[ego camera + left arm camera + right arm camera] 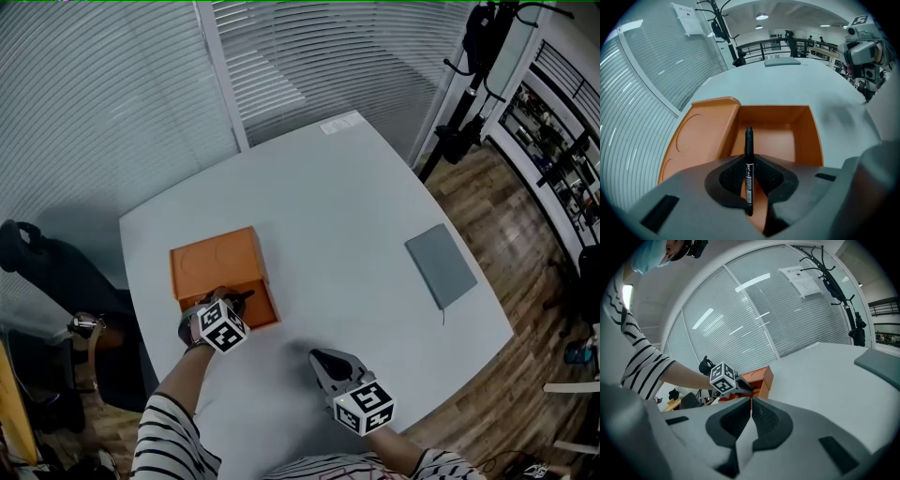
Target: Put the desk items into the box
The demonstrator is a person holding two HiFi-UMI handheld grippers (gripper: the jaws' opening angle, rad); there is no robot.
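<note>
An orange box [217, 265] sits at the left of the white table [347, 206], its lid [696, 138] folded open to the left of the open compartment [774, 138]. My left gripper [749, 164] is shut on a black marker pen [749, 140], which points forward over the compartment's near edge. In the head view the left gripper [236, 300] hovers at the box's near right corner. My right gripper [321, 358] rests low over the table to the right, shut with nothing in it. The right gripper view shows its jaws [751, 401] closed together, with the box [761, 377] beyond.
A flat grey pad [441, 265] lies near the table's right edge. Window blinds [112, 84] stand behind the table. A dark chair [37, 258] is on the left, a coat stand [473, 56] and wooden floor on the right.
</note>
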